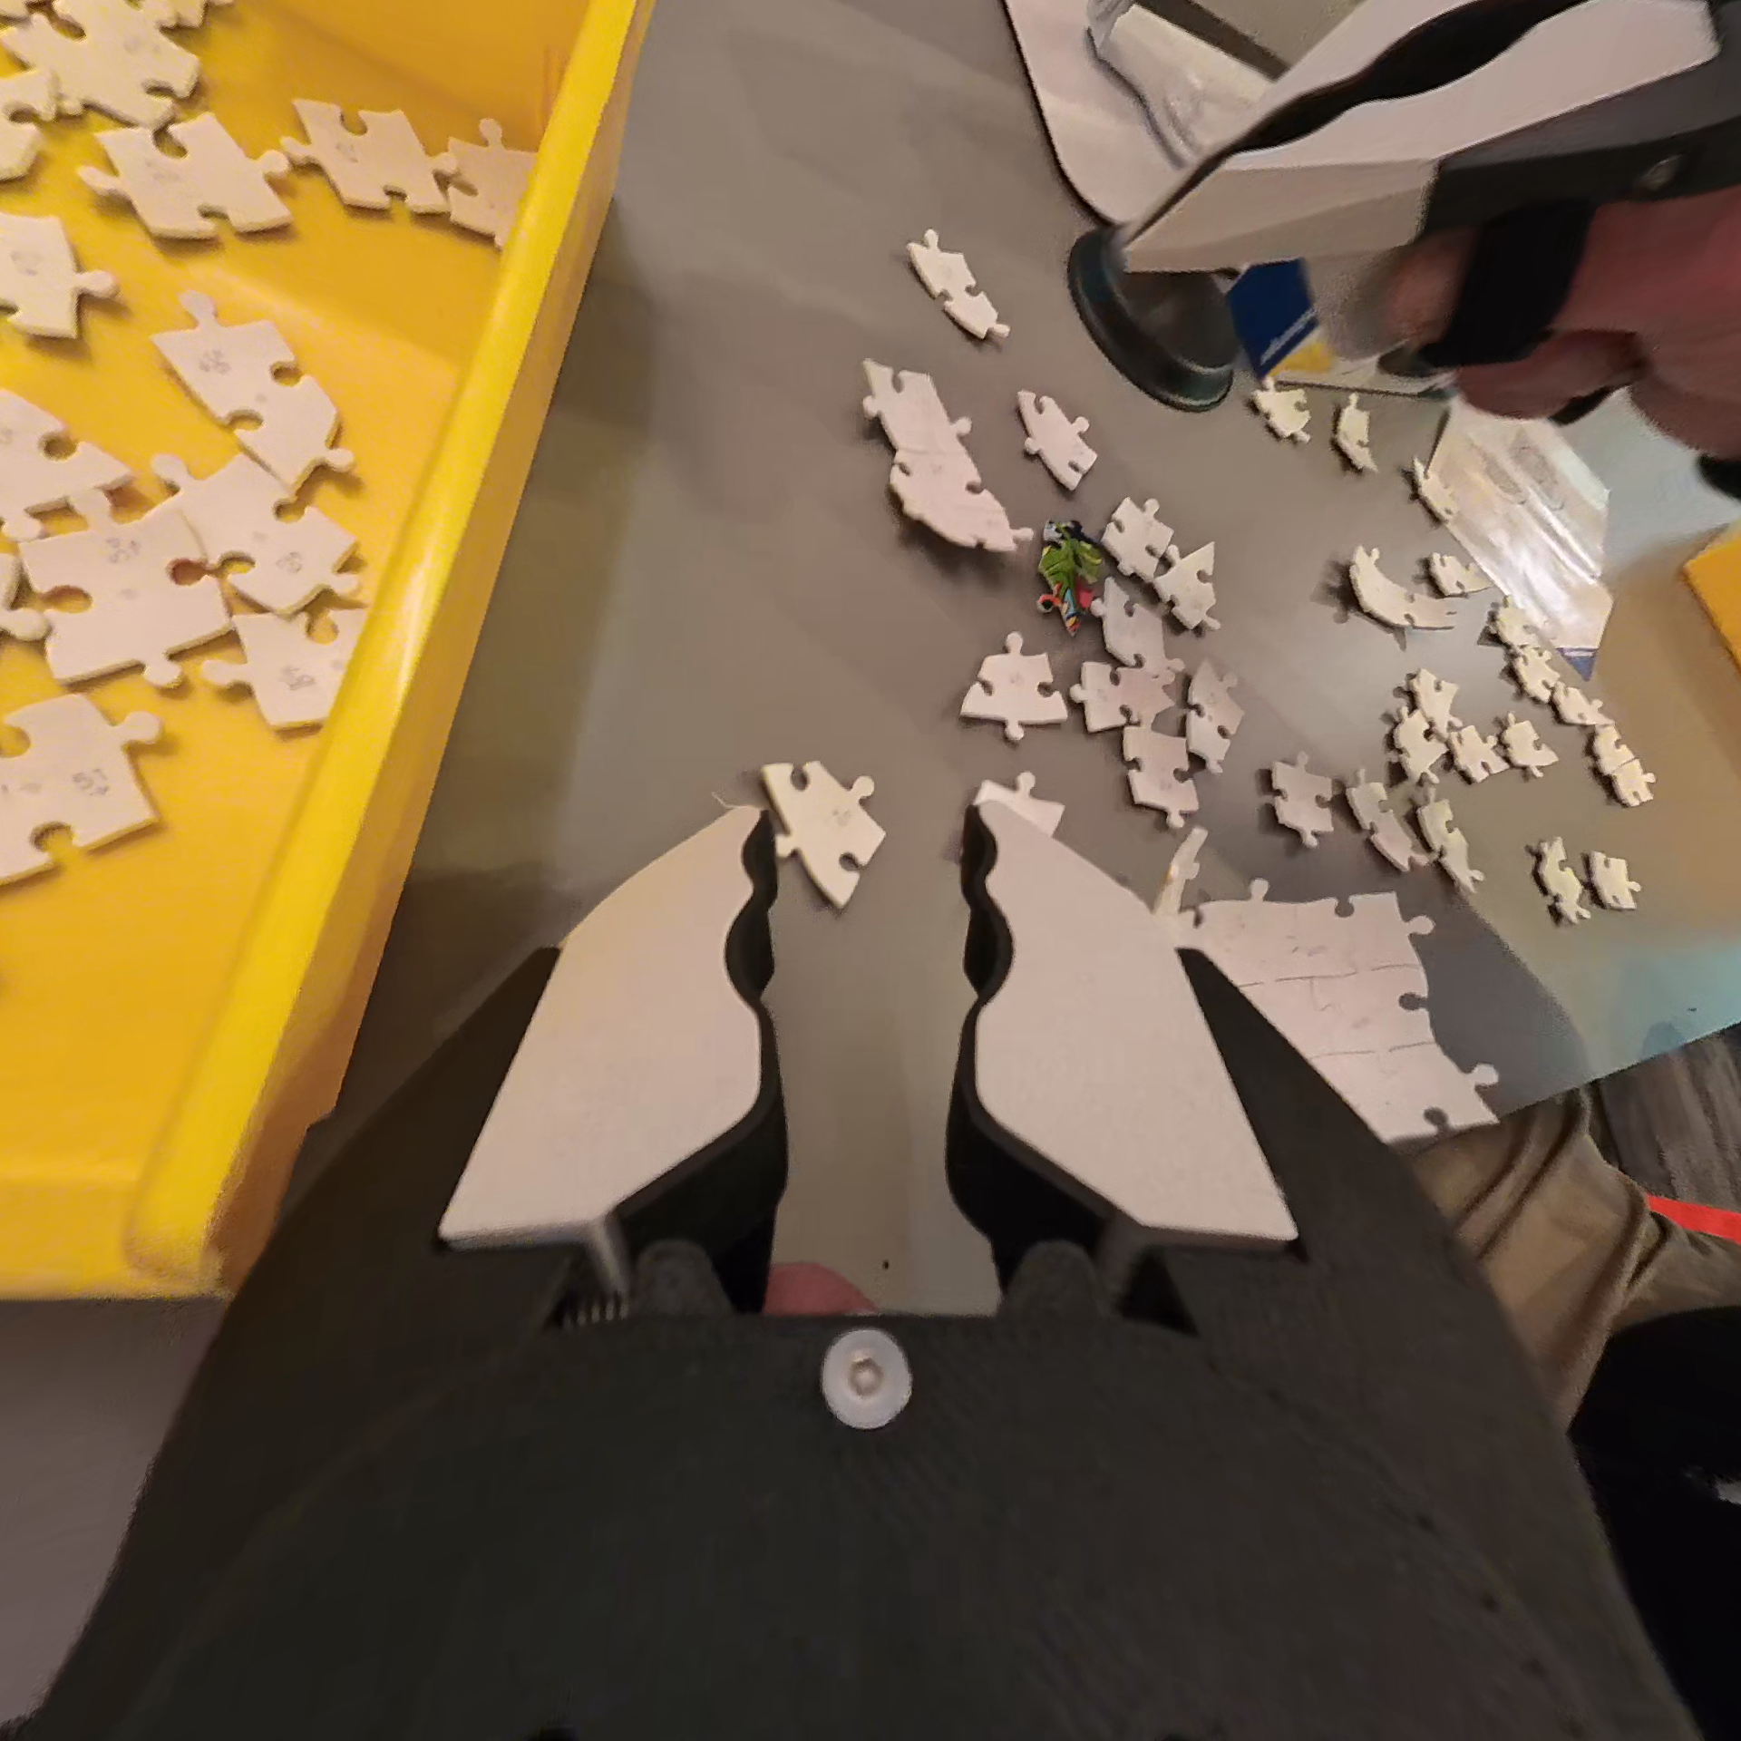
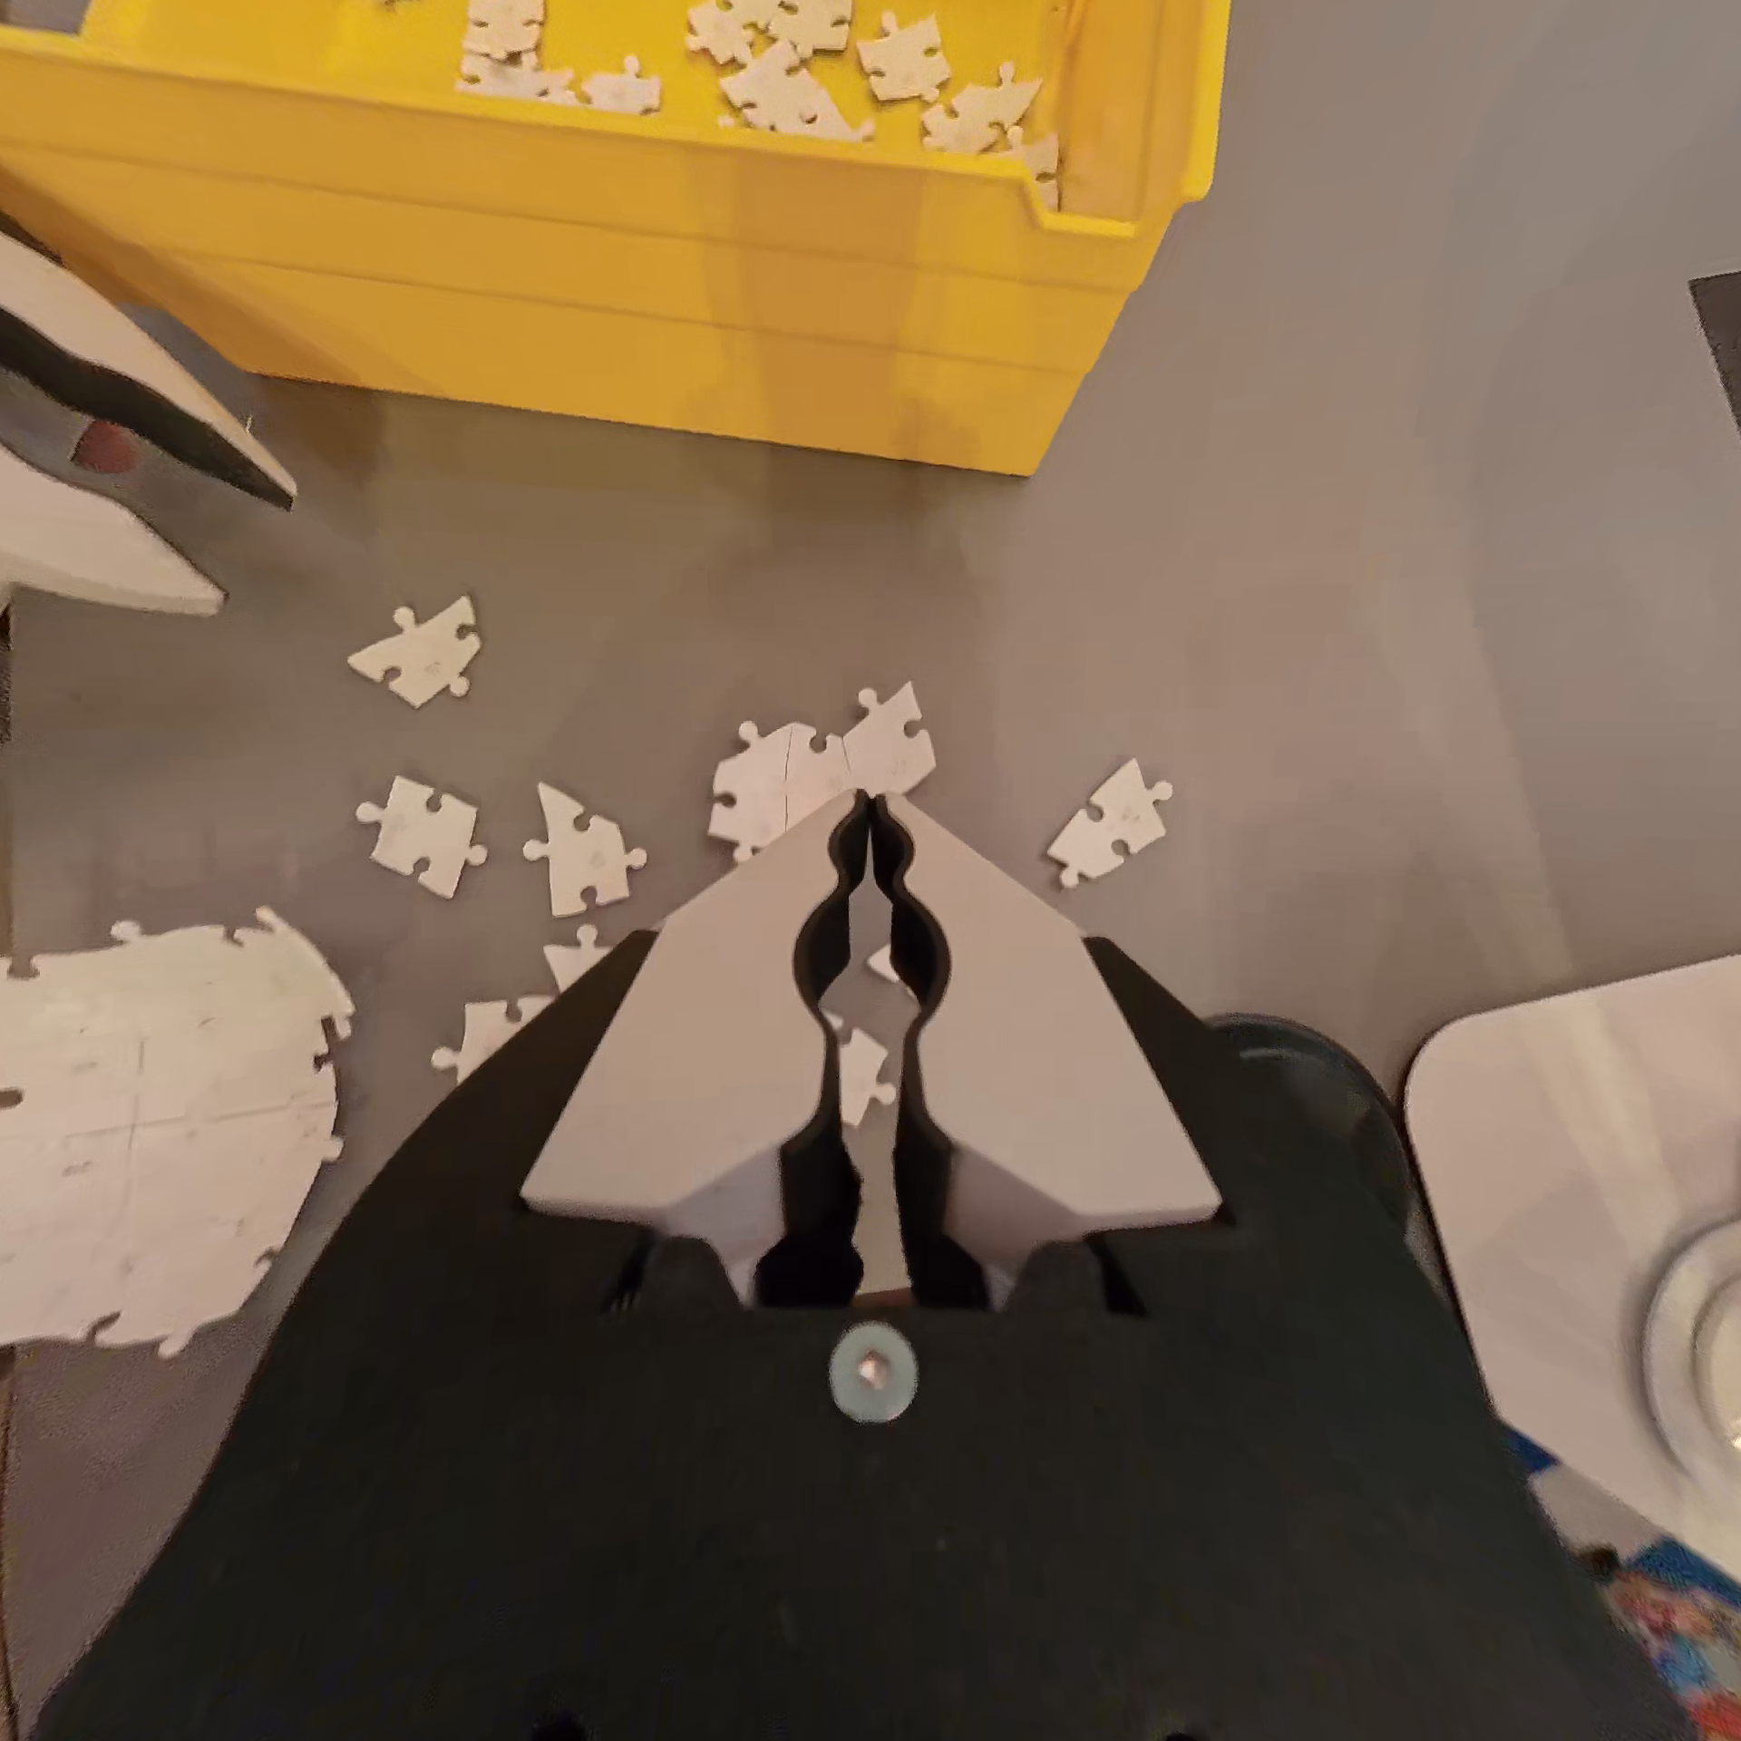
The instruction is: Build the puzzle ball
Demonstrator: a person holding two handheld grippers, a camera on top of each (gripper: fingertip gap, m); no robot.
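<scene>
Loose white puzzle pieces [image 1: 1140, 697] lie face down on the grey table, with one colourful piece [image 1: 1069, 575] face up among them. A curved assembled section [image 1: 1319, 999] lies at the right of my left gripper; it also shows in the right wrist view [image 2: 141, 1130]. My left gripper [image 1: 871, 829] is open and low over the table, with a single white piece [image 1: 824, 829] lying between its tips. My right gripper [image 2: 870, 801] is shut with nothing seen in it, and hovers above a joined pair of pieces [image 2: 820, 772]. It shows raised at the top right of the left wrist view [image 1: 1413, 141].
A yellow bin [image 1: 528, 283] holding several more white pieces stands at the left; it also shows in the right wrist view [image 2: 659, 283]. A dark round base [image 1: 1149, 320], a white board [image 2: 1554, 1130] and a printed sheet [image 1: 1526, 509] lie at the right. Left tips to right tips: about 15 centimetres. The curved assembled section [image 1: 1319, 999] lies some 15 centimetres from my left tips, 20 centimetres from my right tips. It is also in sight in the right wrist view [image 2: 163, 1194].
</scene>
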